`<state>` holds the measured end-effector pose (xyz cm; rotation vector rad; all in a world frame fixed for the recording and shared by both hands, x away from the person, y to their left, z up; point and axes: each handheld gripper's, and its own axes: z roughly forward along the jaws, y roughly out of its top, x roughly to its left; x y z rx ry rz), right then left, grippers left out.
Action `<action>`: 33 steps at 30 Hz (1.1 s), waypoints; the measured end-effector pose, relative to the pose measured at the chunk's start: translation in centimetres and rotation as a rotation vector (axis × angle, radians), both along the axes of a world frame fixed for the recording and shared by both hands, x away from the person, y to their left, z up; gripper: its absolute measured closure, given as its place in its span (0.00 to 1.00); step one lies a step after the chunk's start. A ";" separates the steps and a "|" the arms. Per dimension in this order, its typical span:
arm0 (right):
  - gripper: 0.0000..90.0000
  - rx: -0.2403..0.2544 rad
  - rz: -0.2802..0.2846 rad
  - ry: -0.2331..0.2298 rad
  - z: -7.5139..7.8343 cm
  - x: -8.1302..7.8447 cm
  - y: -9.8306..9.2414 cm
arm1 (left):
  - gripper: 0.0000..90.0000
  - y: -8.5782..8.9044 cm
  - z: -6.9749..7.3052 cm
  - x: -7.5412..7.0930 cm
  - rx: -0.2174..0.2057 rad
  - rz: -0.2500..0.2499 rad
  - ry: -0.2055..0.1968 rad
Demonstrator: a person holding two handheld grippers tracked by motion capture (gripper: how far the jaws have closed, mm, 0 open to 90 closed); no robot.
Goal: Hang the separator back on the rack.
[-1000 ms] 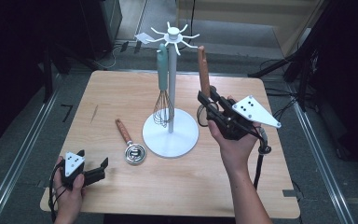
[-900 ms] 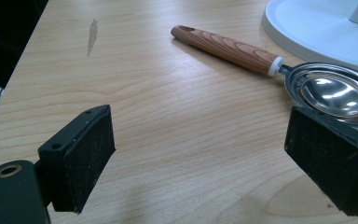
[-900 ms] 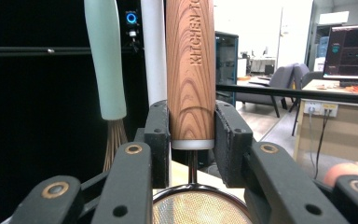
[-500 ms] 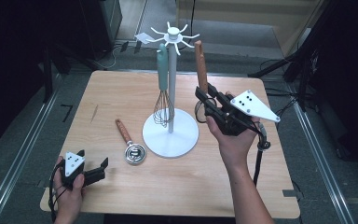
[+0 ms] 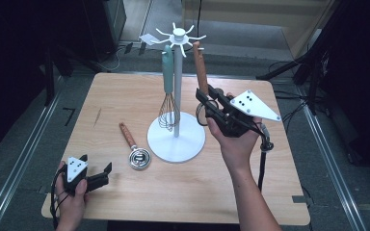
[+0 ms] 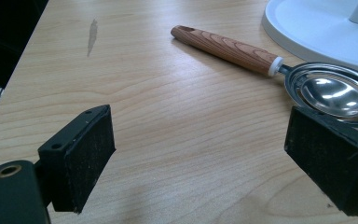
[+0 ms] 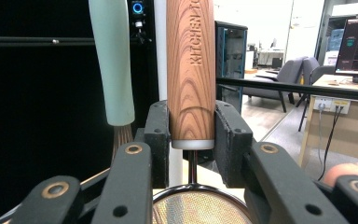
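**Wooden-handled utensil held upright beside the hanging rack**

Wood of the table (image 5: 125,96) fills the near ground. At its near left corner the left gripper (image 5: 98,177) rests low in the person's left hand (image 5: 70,202), its jaws standing wide apart with nothing between them; the left gripper view looks across bare tabletop between the two black pads (image 6: 91,156). Just beyond lies a metal scoop with a wooden handle (image 5: 132,144), flat on the table, its bowl near the rim of the rack's round white base (image 5: 188,144) and its handle pointing away to the far left.

To the right, the person's right hand (image 5: 236,142) holds the right gripper (image 5: 203,98) above the table, beside the rack. Its jaws are clamped on the lower end of the wooden handle of a strainer-like utensil (image 5: 201,67), which stands upright; the right gripper view shows the pads pressing both sides of the handle (image 7: 190,70) just above its white collar, with a round mesh head (image 7: 198,207) below.

Farther back, the white rack (image 5: 177,57) rises from the centre of the table, with spokes at its top. A whisk with a pale green handle (image 5: 167,86) hangs from it, close to the pole. The held handle's tip reaches close to the spokes; whether it touches one cannot be told.
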<state>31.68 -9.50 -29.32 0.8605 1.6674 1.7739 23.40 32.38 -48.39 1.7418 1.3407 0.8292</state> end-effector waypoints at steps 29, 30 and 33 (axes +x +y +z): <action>0.75 -0.033 -0.062 -0.027 -0.1 0.0 0.7 | 0.09 0.0 0.0 0.0 0.002 -0.006 0.001; 0.76 -0.036 -0.065 -0.035 0.0 -0.1 0.7 | 0.09 0.0 0.0 0.0 0.003 -0.007 0.001; 0.86 -0.035 -0.078 -0.050 0.5 -0.2 0.7 | 0.09 0.0 0.0 0.0 0.002 -0.007 0.000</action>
